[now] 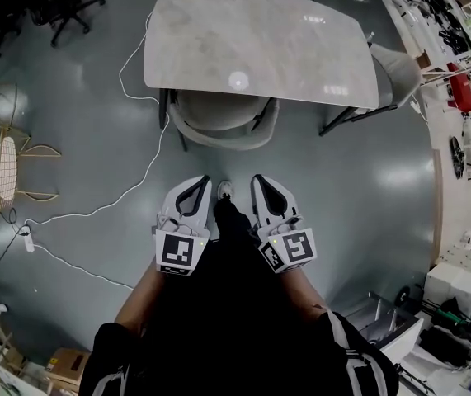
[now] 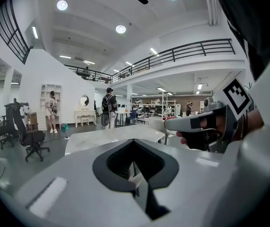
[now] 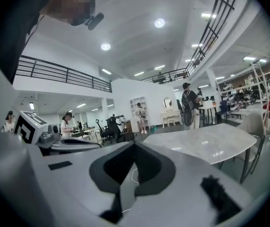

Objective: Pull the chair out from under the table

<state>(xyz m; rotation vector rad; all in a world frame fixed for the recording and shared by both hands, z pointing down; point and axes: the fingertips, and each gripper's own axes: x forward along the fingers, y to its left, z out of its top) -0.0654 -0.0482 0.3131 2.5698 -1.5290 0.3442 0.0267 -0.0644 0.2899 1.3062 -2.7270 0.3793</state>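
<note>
A pale grey chair [image 1: 223, 122] is tucked under the near edge of the marble-topped table [image 1: 251, 44], with only its curved back and seat rim showing. My left gripper [image 1: 203, 180] and right gripper [image 1: 257, 180] are held side by side in front of me, well short of the chair, both shut and empty. In the left gripper view the shut jaws [image 2: 135, 143] point at the table top [image 2: 111, 136], with the right gripper [image 2: 196, 124] alongside. From the right gripper [image 3: 134, 145] the table [image 3: 205, 143] lies ahead to the right.
A second grey chair [image 1: 396, 73] stands at the table's right end. A white cable [image 1: 128, 196] runs over the floor to a power strip [image 1: 27, 239]. A wire-frame chair [image 1: 8, 167] sits at the left and a black office chair [image 1: 62, 2] far left. Cluttered shelves line the right.
</note>
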